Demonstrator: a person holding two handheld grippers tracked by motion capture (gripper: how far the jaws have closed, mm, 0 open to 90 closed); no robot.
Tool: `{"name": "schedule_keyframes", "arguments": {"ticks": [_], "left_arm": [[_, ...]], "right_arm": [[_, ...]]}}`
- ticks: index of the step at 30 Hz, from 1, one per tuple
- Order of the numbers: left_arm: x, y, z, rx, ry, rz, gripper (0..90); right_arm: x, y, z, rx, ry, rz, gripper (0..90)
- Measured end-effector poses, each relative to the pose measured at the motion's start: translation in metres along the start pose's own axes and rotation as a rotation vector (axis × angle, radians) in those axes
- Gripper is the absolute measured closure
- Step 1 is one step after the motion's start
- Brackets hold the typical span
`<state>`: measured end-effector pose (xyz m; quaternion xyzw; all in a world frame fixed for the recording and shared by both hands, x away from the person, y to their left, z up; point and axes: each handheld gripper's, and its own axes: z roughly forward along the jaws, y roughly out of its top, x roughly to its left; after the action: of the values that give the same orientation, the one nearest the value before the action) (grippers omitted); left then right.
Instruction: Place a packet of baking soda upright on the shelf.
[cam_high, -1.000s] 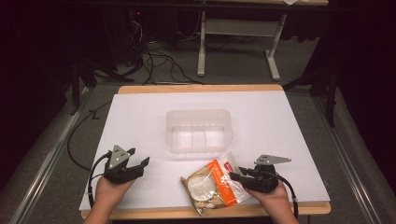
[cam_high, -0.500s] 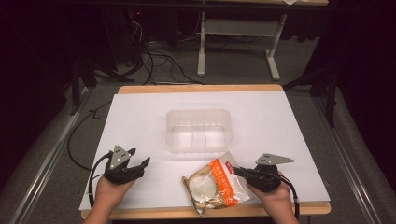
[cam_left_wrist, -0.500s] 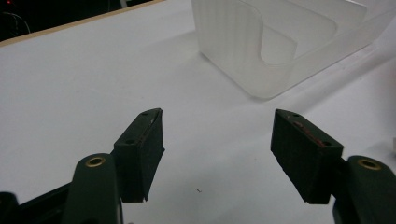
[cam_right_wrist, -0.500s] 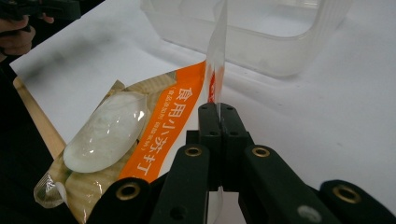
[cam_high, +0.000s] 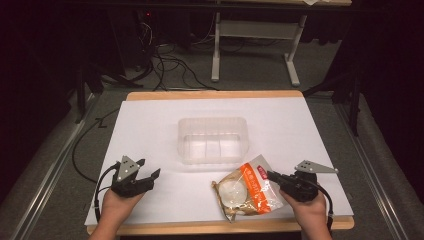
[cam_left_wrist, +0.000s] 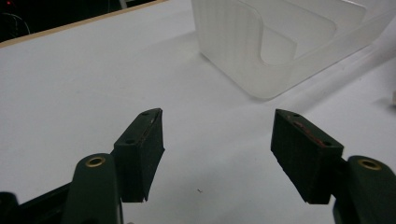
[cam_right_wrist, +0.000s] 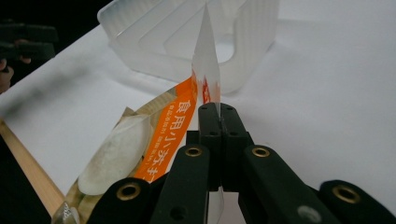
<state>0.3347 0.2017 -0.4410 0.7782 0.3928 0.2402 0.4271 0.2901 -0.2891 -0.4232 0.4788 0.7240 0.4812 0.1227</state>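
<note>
The snack bag (cam_high: 246, 192) lies on the white table (cam_high: 150, 130), just in front of the clear plastic box (cam_high: 213, 139), on the side nearer the person. It is see-through, with an orange stripe and a round pale cake inside. One corner of the bag almost touches the box's near wall.

The right gripper (cam_high: 270, 175) sits just to the right of the bag. Its jaws have just been closing, and now they are pressed tight together on the bag's thin clear edge. In the right gripper view the right gripper (cam_right_wrist: 218, 112) pinches that flat edge, and the edge sticks up straight between the jaws, in front of the clear plastic box (cam_right_wrist: 196, 42). The rest of the snack bag (cam_right_wrist: 135, 154) hangs down and to the left of the jaws, with its low end near the wooden edge of the table.

The left gripper (cam_high: 148, 169) rests on the table, well to the left of the bag and in front of the box's left end. In the left gripper view the left gripper (cam_left_wrist: 217, 154) has its jaws wide apart, with only bare white table between them. The clear plastic box (cam_left_wrist: 280, 42) stands beyond them, apart from both jaws.
</note>
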Motion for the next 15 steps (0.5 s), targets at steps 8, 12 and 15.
{"name": "schedule_keyframes", "arguments": {"ticks": [8,12,15], "left_arm": [[0.000,0.000,0.001,0.003,0.001,0.003,34.9],[-0.001,0.000,0.002,0.008,-0.001,0.005,34.9],[-0.001,0.000,0.002,0.008,-0.002,0.005,34.8]], "right_arm": [[-0.015,0.008,-0.026,-0.106,-0.049,0.037,90.0],[-0.019,0.019,-0.040,-0.168,-0.117,0.013,90.0],[-0.018,0.026,-0.040,-0.172,-0.149,-0.014,90.0]]}}
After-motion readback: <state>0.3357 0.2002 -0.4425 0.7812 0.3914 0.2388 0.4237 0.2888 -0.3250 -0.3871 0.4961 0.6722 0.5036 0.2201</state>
